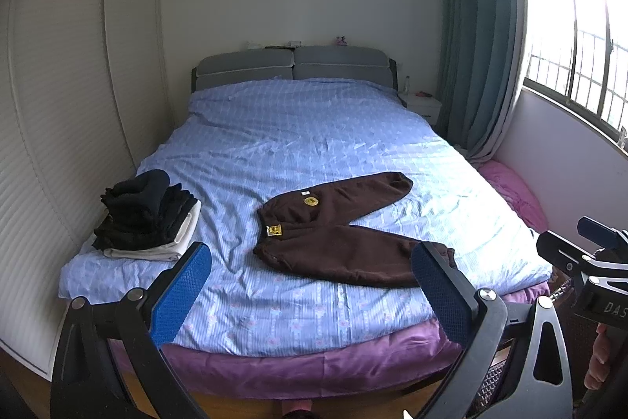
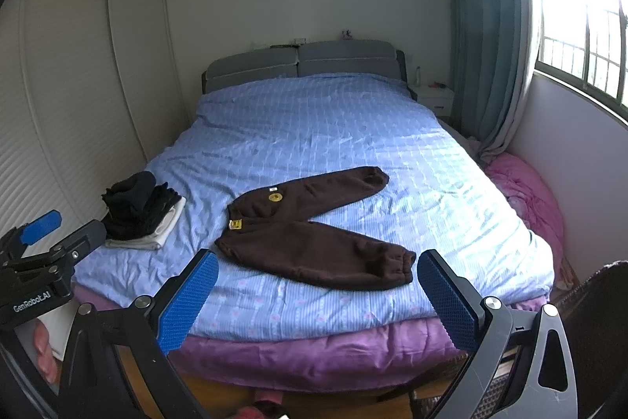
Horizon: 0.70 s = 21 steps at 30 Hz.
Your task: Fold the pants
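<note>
Nearest, left hand-held gripper (image 1: pixel 310 285) and right hand-held gripper (image 2: pixel 318 295) hover released at the bed's (image 1: pixel 274 317) foot. Folding appears not yet begun; next, grasp a leg to lay over the other. Brown pants (image 1: pixel 337 230) lie splayed, waistband left, legs running right.

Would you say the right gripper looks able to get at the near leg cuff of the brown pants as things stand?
Probably yes. The right gripper is open and held above the foot of the bed, and the near cuff of the brown pants lies flat on the blue bedspread just ahead, with nothing between them.
</note>
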Available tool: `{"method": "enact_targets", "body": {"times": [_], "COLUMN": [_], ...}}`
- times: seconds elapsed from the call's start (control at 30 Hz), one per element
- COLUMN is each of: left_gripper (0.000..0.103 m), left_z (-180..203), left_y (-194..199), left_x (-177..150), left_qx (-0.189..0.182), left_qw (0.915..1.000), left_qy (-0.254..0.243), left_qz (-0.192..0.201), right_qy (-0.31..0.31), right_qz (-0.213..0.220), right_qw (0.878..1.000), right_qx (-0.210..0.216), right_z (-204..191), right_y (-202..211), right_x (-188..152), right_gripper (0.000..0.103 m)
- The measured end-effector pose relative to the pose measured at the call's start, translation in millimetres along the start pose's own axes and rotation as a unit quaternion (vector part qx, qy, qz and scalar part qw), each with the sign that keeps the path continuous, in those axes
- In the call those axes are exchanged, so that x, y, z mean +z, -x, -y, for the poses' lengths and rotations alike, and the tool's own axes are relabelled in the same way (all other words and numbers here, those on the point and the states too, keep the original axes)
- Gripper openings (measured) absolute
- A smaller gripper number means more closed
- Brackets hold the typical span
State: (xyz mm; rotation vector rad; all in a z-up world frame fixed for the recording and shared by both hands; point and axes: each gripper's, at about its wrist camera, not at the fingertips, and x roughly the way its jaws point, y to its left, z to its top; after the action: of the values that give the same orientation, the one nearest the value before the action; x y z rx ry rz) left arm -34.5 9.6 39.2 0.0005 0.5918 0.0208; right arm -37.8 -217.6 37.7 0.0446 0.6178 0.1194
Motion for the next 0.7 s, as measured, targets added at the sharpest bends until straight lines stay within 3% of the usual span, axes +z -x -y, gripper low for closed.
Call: {"method": "enact_targets", "body": {"times": [0.4,0.7], "left_gripper": [0.103,0.103], "left_z": [-2.0,-27.5], "left_y": [-27.6,-95.4], "left_x": [-5.0,-0.1], "left_qx": [0.020,0.037], "left_qw": [0.9994,0.9975], "left_qy": [0.001,0.004], "left_qz": [-0.027,-0.060], "right_qy": [0.007,0.001], "right_qz": [-0.025,-0.065], "right_qw": [1.000,0.998], "right_qx": [0.000,0.008], "right_z": [-4.0,-20.7], "right_y": [-28.1,-98.1], "right_x": [0.2,3.0], "right_gripper": [0.102,0.102]}}
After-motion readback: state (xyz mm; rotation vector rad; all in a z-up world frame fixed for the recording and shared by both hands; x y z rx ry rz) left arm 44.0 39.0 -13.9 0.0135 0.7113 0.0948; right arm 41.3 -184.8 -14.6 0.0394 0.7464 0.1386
